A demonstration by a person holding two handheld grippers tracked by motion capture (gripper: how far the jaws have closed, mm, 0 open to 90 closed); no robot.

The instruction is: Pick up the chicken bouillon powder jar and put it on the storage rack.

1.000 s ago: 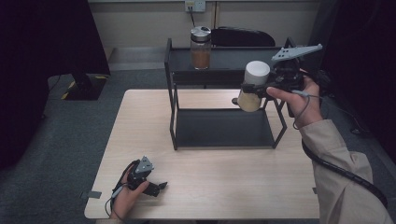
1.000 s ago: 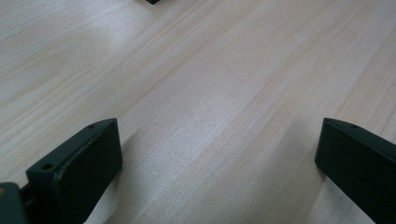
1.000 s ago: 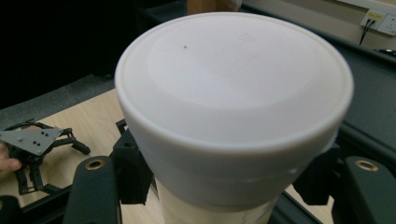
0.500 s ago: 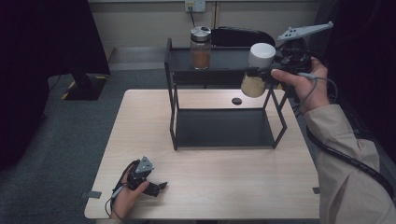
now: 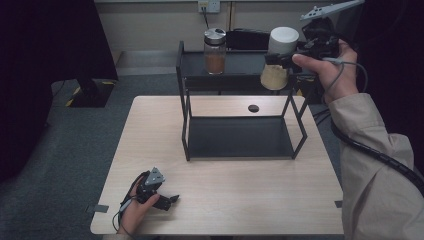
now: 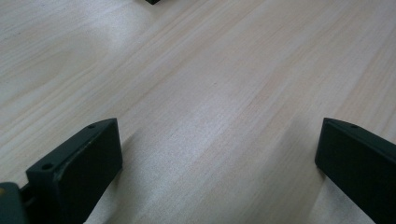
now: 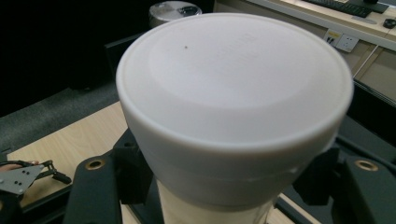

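Jar (image 5: pixel 280 57), white-lidded and holding something pale, hung clamped in the right gripper (image 5: pixel 295 55) at the upper right of the high view, level with the top shelf of the rack (image 5: pixel 186 107). In the right gripper view the two black jaws pressed the jar (image 7: pixel 233 116) from either side just under its broad lid, a hold that seemed chosen so the lid's lip could not slide down through the pads. The hand (image 5: pixel 335 67) held the gripper sideways, which kept the jar upright and, I judged, ready to be set on that shelf beside the brown jar (image 5: pixel 215 50) already standing toward its left end. That neighbour stood well apart from the held one, so the right half of the shelf looked like the open spot.

Toward the lower left of the high view, the left gripper (image 5: pixel 167 200) rested low on the table (image 5: pixel 150 130), its jaws apart with nothing between them; the left gripper view showed bare wood (image 6: pixel 210 93) between the two pads. It seemed parked there to stay out of the way, since one gripper was enough for the jar.

A small dark hole (image 5: pixel 253 108) sat in the table behind the rack's lower shelf
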